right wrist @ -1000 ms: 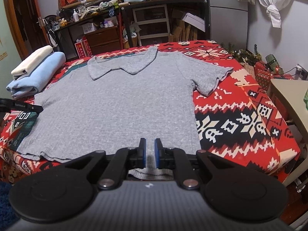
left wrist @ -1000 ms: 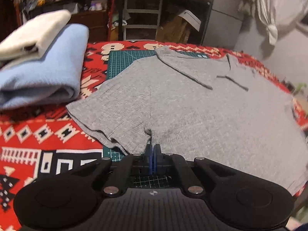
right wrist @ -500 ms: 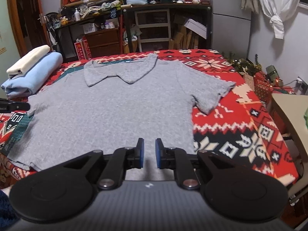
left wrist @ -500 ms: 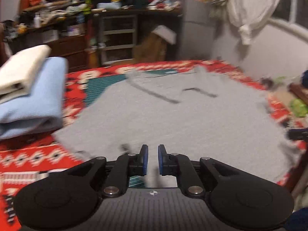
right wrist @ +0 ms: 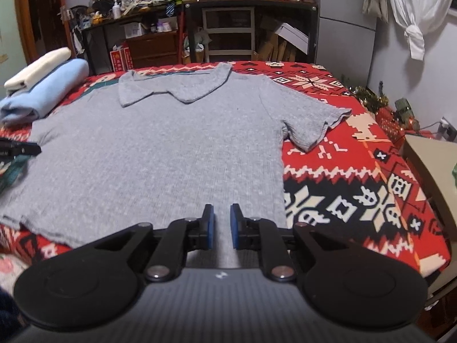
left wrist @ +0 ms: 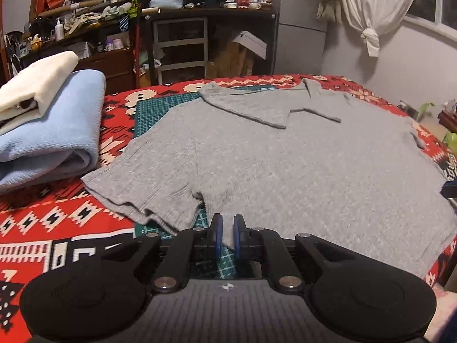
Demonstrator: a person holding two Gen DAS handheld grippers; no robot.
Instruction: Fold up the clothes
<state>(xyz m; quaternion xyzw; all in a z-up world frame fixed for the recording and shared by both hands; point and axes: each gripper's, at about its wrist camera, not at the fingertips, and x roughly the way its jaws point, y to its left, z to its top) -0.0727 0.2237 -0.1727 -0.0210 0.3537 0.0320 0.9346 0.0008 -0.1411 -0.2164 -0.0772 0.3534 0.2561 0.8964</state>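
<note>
The left gripper point(left wrist: 226, 235) has its jaws set a narrow gap apart with nothing between them. It hovers low over the near side edge of the grey shirt point(left wrist: 285, 171), just below the armpit of the near sleeve point(left wrist: 142, 197). The right gripper point(right wrist: 220, 225) also stands narrowly parted and empty, poised over the shirt's bottom hem.

The shirt lies spread flat, collar point(right wrist: 171, 88) away from the grippers, both short sleeves out to the sides, on a red patterned cloth point(right wrist: 342, 185) with a green cutting mat point(left wrist: 160, 108) under its left part. To the left sits a pile of folded things: a light blue one point(left wrist: 57, 140) with a cream one point(left wrist: 37, 83) on top.

I judge this to be the start of a fold on the grey shirt, with both grippers lining up on its edges. The next move seems to call for each gripper to drop to the cloth, close on a single edge of fabric and lift it cleanly, without dragging the body out of shape.

The hem nearest the right gripper is hidden behind the gripper's own body, so whether it lies straight cannot be told. The left view cuts off the shirt's far sleeve and the near right corner. Whether the pads touch the fabric is not clear.
</note>
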